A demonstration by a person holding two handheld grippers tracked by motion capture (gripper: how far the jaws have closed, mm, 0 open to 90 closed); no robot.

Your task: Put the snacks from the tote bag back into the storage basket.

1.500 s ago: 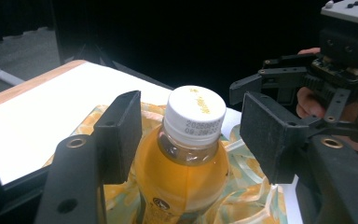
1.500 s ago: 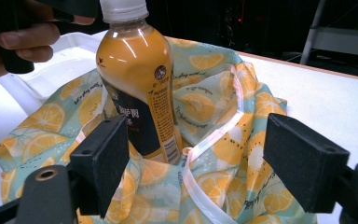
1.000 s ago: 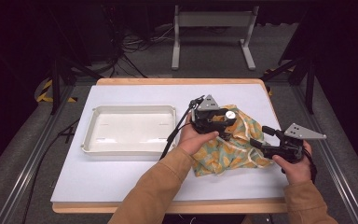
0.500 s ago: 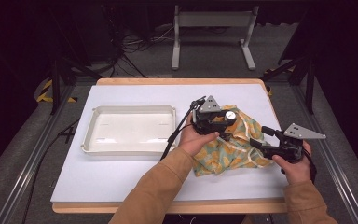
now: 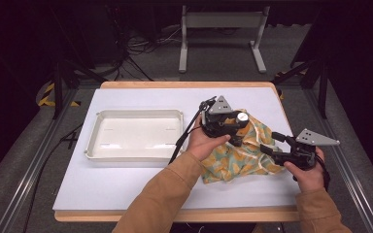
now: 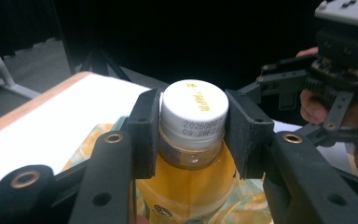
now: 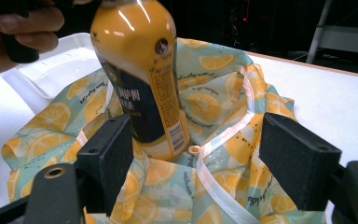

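Left claw (image 6: 193, 135) clamped on bottle (image 7: 142, 79) cap, date print legible up close — right claw (image 7: 209, 163) apart above lemon-print bag (image 7: 214, 107)

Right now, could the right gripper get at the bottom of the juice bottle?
Probably yes. The right gripper is open and faces the bottle, whose base rests on the lemon-print cloth just beyond its fingertips; nothing lies between. The left gripper grips only the cap.

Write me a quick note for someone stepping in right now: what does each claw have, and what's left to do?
Left claw: closed on the bottle at its white cap, jaws just tightened; bottle stands upright on the lemon-print bag.
Right claw: open, holding nothing, low at the bag's near edge.
Tray: empty, left of the bag.
Done: bottle gripped.
Left, probably: get the bottle clear of the bag, perhaps into the tray.
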